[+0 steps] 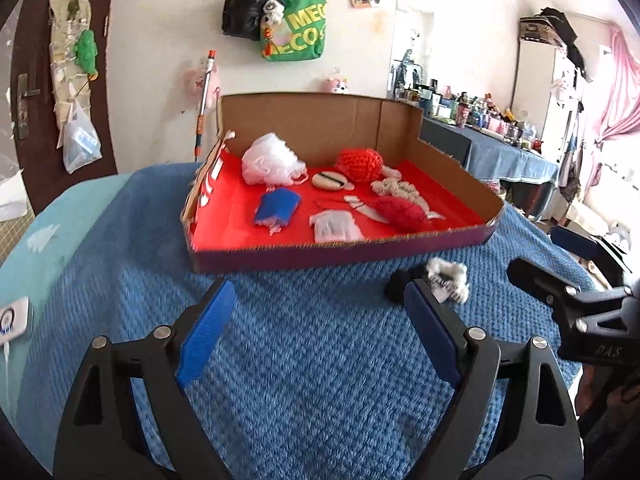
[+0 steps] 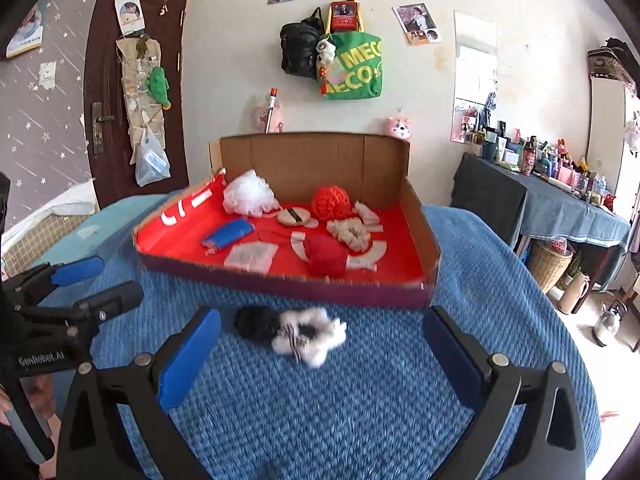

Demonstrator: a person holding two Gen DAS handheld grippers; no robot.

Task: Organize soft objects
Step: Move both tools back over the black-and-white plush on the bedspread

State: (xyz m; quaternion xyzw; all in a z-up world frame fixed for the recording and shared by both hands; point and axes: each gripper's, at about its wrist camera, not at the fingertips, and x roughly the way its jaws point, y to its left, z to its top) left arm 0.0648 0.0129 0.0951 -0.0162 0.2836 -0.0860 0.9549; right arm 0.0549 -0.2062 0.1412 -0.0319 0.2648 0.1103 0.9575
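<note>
A black-and-white fluffy piece [image 2: 292, 330] lies on the blue knitted blanket [image 2: 360, 400], just in front of a cardboard box [image 2: 280, 284] lined in red. My right gripper [image 2: 322, 318] hovers over that piece, open wide, pads clear of it. My left gripper [image 1: 318, 300] is open and empty above bare blanket, with the fluffy piece [image 1: 440, 280] just past its right finger. In the box [image 1: 340, 250] lie a white mesh puff [image 1: 270, 160], an orange knitted ball [image 1: 358, 164], a blue pouch [image 1: 276, 208], a white cloth [image 1: 334, 226], a cream scrunchie [image 1: 396, 188] and a red yarn bundle [image 1: 400, 212].
The blanket covers a bed that drops off at the right toward a cluttered blue-draped table [image 2: 560, 208] and a wicker basket [image 2: 550, 264]. Bags [image 2: 352, 64] hang on the wall behind. A door [image 2: 132, 80] stands at the left. A white device [image 1: 14, 318] lies at the bed's left edge.
</note>
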